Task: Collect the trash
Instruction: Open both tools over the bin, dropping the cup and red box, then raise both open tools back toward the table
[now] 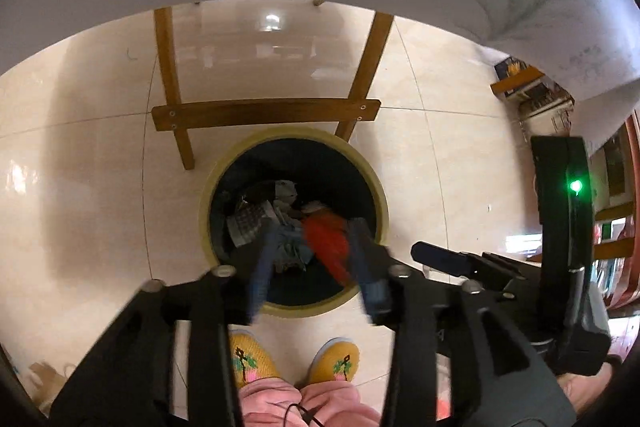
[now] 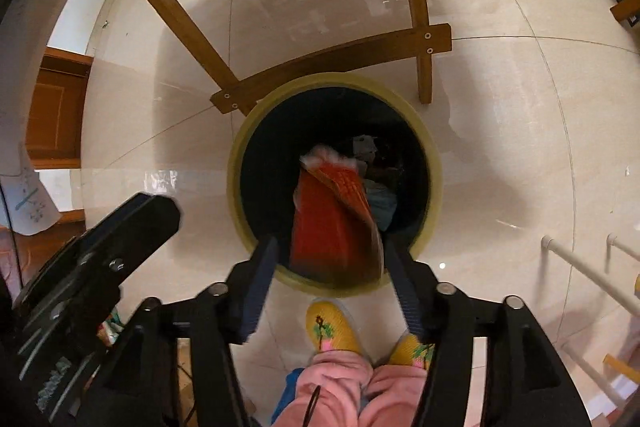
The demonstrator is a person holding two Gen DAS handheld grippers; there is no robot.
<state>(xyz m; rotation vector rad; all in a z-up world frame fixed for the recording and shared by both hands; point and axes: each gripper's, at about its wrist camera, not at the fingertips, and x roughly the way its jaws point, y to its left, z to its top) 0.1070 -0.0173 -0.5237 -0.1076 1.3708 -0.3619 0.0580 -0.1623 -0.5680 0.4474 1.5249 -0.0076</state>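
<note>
Right wrist view: red wrapper (image 2: 332, 219) between parted right tool (image 2: 328, 259) fingers, over bin (image 2: 236, 163).

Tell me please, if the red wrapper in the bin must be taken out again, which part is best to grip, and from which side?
Probably the upper, near end of the red wrapper, coming straight down from above. It stands tilted against the near wall of the round bin, so this end is highest and free, while the white crimped end points down among other trash. It is flat and thin: pinch across its faces.
</note>
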